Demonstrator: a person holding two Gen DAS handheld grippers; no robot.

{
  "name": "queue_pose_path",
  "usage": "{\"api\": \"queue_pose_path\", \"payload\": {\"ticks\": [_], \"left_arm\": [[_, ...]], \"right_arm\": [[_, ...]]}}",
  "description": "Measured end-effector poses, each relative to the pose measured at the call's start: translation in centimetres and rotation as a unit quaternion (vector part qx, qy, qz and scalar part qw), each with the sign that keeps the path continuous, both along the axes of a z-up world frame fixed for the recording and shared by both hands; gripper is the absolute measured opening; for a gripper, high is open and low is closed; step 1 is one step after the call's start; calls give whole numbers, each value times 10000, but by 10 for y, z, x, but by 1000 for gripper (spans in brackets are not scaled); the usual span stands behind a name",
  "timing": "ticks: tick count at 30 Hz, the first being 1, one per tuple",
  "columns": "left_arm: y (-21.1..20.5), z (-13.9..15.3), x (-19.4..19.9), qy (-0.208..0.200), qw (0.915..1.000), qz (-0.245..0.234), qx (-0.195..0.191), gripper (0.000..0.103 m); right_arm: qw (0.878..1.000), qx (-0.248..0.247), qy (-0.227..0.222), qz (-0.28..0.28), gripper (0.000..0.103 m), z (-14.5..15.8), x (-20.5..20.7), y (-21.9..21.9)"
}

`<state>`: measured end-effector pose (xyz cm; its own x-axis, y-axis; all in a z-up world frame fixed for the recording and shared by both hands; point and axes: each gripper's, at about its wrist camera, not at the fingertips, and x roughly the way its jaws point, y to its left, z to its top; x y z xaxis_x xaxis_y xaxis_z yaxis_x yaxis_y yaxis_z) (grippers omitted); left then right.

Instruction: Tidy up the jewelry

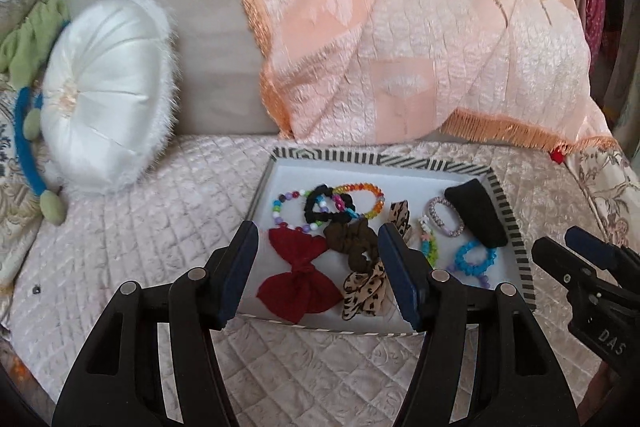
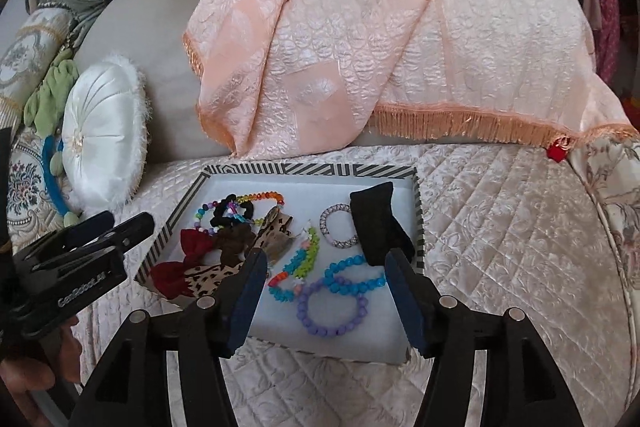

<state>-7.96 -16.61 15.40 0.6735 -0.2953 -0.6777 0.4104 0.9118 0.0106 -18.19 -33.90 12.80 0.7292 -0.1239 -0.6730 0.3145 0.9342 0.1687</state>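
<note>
A striped-rim tray [image 1: 508, 215] [image 2: 312, 169] lies on the quilted bed cover. It holds a red bow [image 1: 298, 283], a brown scrunchie [image 1: 352, 239], a leopard scrunchie [image 1: 366, 287], a black scrunchie [image 1: 320, 205] and a rainbow bead bracelet [image 1: 368, 189]. Further right are a silver bracelet [image 2: 332, 227], a black velvet stand [image 2: 380, 227], a blue bracelet [image 2: 352, 279] and a purple bracelet [image 2: 332, 311]. My left gripper [image 1: 319, 229] hovers open over the tray's near left part. My right gripper [image 2: 327, 255] hovers open over its near right part. Neither holds anything.
A white round cushion [image 1: 104, 99] leans at the left, against a beige backrest. A peach fringed throw [image 1: 420, 47] hangs just behind the tray. The quilted cover [image 1: 140, 227] spreads around the tray. A hand [image 2: 24, 379] holds the left gripper.
</note>
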Motion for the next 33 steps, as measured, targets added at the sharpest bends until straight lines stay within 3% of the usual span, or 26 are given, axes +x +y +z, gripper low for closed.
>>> {"api": "queue_pose_path", "payload": {"ticks": [9,16,22,33], "left_arm": [[14,23,-13,-580,9982,138,-89,62],[11,30,-2,-475,9984,162,-247,62],[5,38,-5,-571,9977,149,-330,62],[-2,22,-8,-409,9990,49,-143,62]], "right_arm": [[9993,-293,-203,-83,60,30,5,11],[9970,-665,-380,-134,65,39,8,20],[9971,-665,-366,-54,66,36,9,23],[9974,-693,-197,47,67,24,5,29]]}}
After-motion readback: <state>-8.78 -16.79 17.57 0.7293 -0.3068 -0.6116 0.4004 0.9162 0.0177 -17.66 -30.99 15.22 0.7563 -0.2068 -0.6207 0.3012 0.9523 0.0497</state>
